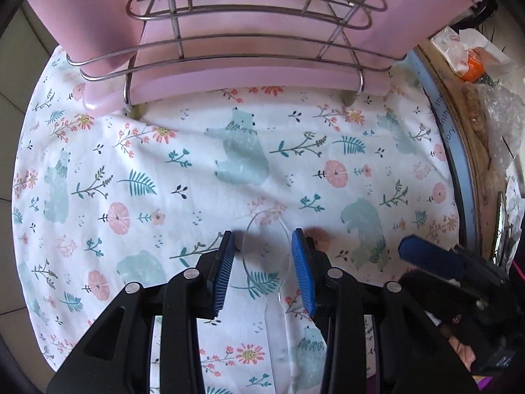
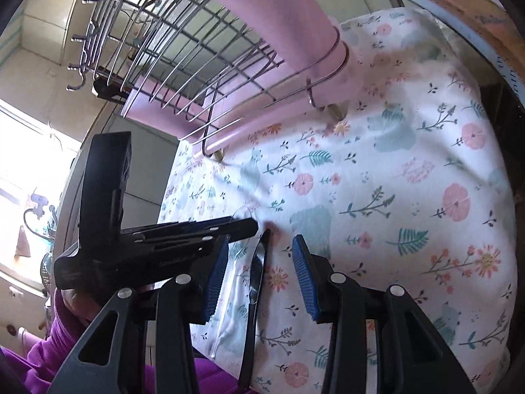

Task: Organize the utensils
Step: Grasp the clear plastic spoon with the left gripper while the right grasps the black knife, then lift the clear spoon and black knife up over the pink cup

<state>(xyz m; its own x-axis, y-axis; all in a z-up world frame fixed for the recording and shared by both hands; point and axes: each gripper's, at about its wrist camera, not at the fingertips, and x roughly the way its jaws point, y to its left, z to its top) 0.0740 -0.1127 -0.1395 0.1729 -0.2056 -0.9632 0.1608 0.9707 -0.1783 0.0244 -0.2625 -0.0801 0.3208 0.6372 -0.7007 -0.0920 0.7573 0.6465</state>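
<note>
Two tongs work low over a bench spread with a white floral cloth (image 1: 197, 164) printed with bears and flowers. The left tongs (image 1: 262, 262) point steeply down, their blue pads spread to either side of a clear plastic spoon (image 1: 267, 249) whose bowl lies between the pads while its handle runs back under the tool; the pads stand apart from the bowl's edges, so nothing is pinched. The right tongs (image 2: 259, 272) are likewise spread, with a black knife-like utensil (image 2: 257, 272) lying on the cloth between the pads, clear of both. In the right wrist view the left tongs (image 2: 157, 239) cross just beside the right one's left pad, so the two tools crowd each other there, and a purple sleeve (image 2: 65, 344) sits below them. Ahead, most of the cloth is open and flat, with slight wrinkles. At its far edge stands a wire dish rack (image 1: 246, 16) on short feet, with pink boards (image 1: 262, 75) held in it, which closes off that side. To the right in the left wrist view the cloth ends at a blue band (image 1: 459, 164) along a wooden edge, beyond which lie crumpled plastic bags (image 1: 492, 105) and an orange item (image 1: 472, 65).
</note>
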